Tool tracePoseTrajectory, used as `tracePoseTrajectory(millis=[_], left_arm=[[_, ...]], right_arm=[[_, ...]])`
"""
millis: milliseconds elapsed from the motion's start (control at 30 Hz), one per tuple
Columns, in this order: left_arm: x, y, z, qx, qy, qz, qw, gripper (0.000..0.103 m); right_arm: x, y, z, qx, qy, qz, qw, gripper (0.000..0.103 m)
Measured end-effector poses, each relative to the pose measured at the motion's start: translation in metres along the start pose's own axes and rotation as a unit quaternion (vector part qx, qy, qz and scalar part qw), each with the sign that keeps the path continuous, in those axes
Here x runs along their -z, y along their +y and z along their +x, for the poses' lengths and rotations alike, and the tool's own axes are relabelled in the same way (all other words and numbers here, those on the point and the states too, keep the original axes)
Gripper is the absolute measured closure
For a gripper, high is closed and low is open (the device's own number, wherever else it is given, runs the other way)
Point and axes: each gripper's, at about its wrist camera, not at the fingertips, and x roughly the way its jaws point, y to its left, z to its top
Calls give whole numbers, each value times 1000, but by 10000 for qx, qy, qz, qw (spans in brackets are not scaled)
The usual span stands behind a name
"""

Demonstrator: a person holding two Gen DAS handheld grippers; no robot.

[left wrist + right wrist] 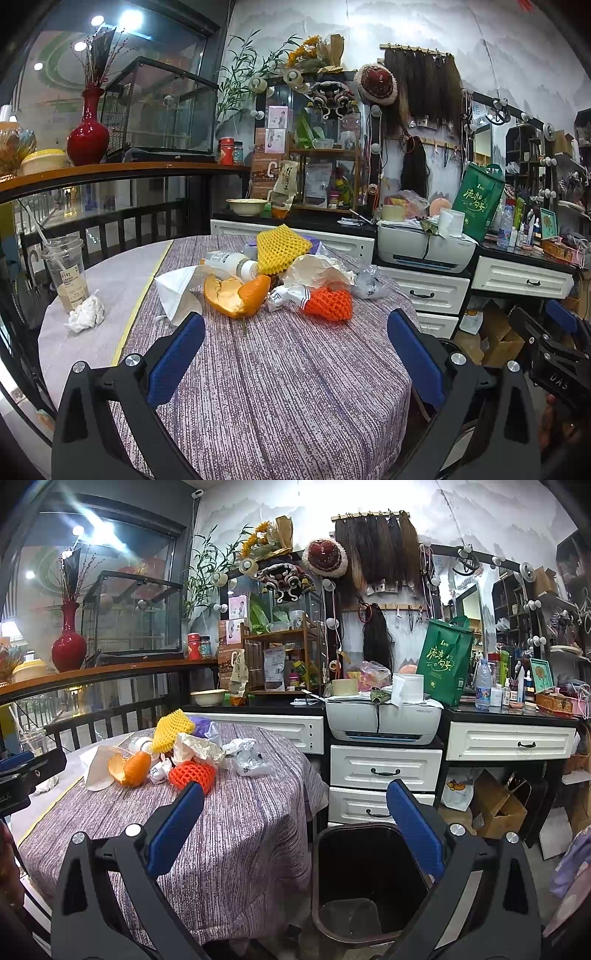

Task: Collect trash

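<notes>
1. While both tools are hanging back from the pile, nothing has been picked up yet. The left gripper [295,354] has its blue-padded jaws spread wide and empty, and the right gripper [295,830] is the same: splayed open, holding nothing.

2. All the trash sits in one heap on the round table with the purple striped cloth [295,387]: a curled orange peel [236,295], an orange foam fruit net [328,302], a yellow foam fruit net [280,247], a white face mask [177,291], crumpled white paper [317,269], a white plastic bottle lying on its side [232,262] and a crinkled clear plastic wrapper [369,282].

3. Off to the left side there's a clear plastic drink cup with a straw [66,273] and a balled-up white tissue [86,314] touching its base.

4. Key bit for the next move: from the left wrist view the peel lies straight ahead, a bit left of the jaw centreline, so I'd say the left gripper is the nearer one.

5. The black open-top trash bin [365,878] stands on the floor just beside the table, right under the right gripper. It looks empty as far as I can see.

6. My guess: left grabs, then carries across to the right.
</notes>
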Motion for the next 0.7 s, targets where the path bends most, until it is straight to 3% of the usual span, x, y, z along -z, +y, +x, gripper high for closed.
tracePoseTrajectory(millis=[700], left_arm=[[1, -1, 2, 3, 27, 4, 10000, 5]], right_arm=[[1, 0, 1, 0, 5, 13, 10000, 6]])
